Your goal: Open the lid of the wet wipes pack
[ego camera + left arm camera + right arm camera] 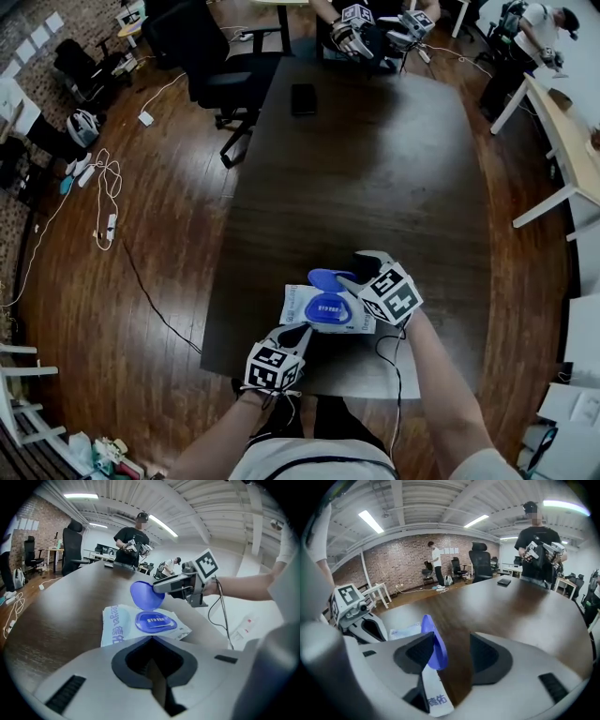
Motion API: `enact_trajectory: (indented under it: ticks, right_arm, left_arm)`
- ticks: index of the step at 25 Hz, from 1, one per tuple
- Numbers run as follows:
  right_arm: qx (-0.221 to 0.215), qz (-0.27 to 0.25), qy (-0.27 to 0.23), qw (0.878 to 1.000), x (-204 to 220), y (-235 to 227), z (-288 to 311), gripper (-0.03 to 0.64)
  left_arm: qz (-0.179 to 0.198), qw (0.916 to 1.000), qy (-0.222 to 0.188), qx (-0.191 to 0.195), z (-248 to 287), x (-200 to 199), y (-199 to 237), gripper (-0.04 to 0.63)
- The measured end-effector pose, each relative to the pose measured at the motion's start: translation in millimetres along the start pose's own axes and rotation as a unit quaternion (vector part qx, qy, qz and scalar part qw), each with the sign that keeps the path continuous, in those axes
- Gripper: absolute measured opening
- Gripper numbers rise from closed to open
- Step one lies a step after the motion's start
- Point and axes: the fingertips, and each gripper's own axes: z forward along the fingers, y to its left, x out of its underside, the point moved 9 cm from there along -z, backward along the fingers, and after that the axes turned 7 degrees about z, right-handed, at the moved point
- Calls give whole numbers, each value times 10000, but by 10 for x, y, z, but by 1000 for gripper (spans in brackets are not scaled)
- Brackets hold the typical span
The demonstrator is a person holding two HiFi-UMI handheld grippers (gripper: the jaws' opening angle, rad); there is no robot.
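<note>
A white wet wipes pack (298,306) lies near the front edge of the dark table (375,169). Its blue lid (324,278) stands flipped up from the blue lid base (330,309). My right gripper (349,281) is open, and the raised lid (434,643) sits between its jaws against the left finger (419,651). My left gripper (298,332) is at the pack's near edge. Its jaws meet there, and that edge of the pack (115,625) runs under them. From the left gripper view the right gripper (164,586) touches the lid (146,595) above the base (156,622).
A small black object (303,98) lies at the table's far end, where a person (380,28) holds two more grippers. A black office chair (220,70) stands at the far left corner. White desks (562,141) are to the right and cables (105,202) lie on the floor at left.
</note>
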Motion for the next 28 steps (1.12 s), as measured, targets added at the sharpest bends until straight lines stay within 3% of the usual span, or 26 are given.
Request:
enact_trajectory:
  ticks: [3, 8, 15, 19, 21, 26, 28]
  right_arm:
    - [313, 383, -88, 9987, 77, -97, 84, 249]
    - [461, 755, -245, 9958, 160, -73, 43, 249]
    - [534, 1024, -992, 9883, 81, 324, -415, 249]
    - [576, 1504, -1752, 9713, 137, 739, -926, 243]
    - [605, 1663, -2079, 9620, 170, 977, -1169, 207]
    - [878, 1527, -2486, 9525, 224, 1534, -1622, 152]
    - [935, 1622, -2739, 9434, 221, 1741, -1810, 117]
  left_arm:
    - [-46, 9999, -111, -41, -68, -29, 12, 2]
    - [-74, 9994, -316, -104, -145, -42, -6, 2]
    - [-19, 9960, -881, -150, -421, -261, -13, 2]
    - [82, 9905, -1368, -62, -696, -496, -140, 2]
    - [198, 9862, -1644, -19, -875, -629, -221, 2]
    - [589, 9732, -2219, 138, -1348, -914, -411, 2]
    - [694, 9692, -2352, 212, -1515, -970, -473, 2]
